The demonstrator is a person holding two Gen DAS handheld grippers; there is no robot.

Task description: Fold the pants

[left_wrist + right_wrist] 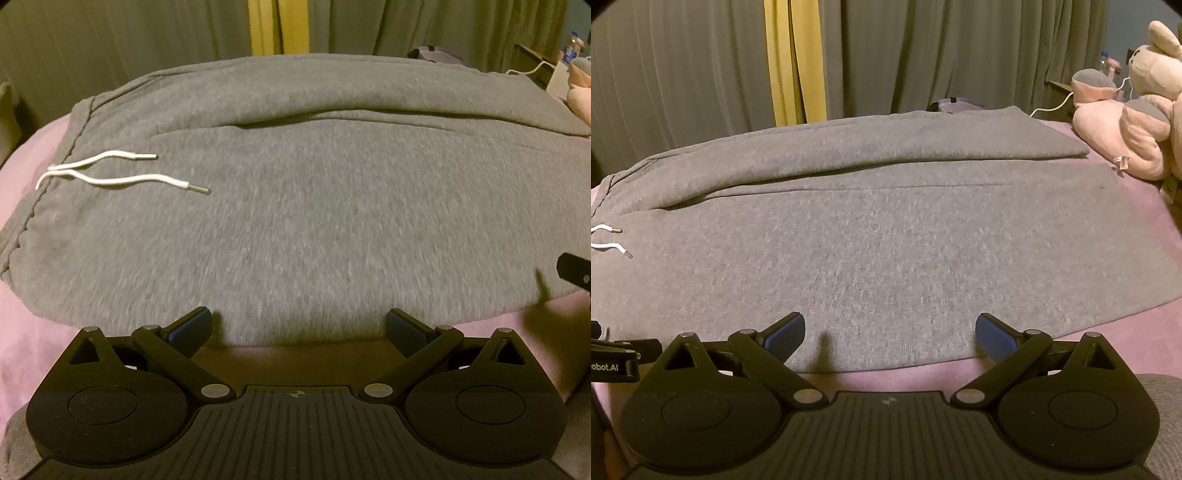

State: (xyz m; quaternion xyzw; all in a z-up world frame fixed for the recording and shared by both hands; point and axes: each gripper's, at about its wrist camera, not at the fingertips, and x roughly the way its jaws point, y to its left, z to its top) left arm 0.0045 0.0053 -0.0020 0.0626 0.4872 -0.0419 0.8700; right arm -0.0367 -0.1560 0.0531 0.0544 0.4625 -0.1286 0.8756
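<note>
Both grippers, left and right, point level at the near edge of the grey pants on the pink bedcover. Each has its fingers spread wide, holding nothing.

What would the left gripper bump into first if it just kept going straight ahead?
Most likely the grey pants. The left gripper is open, its jaws spread at the near edge of the cloth on the pink bedding. Height above the cloth is hard to judge; if it cleared the pants, the curtain lies beyond.
</note>
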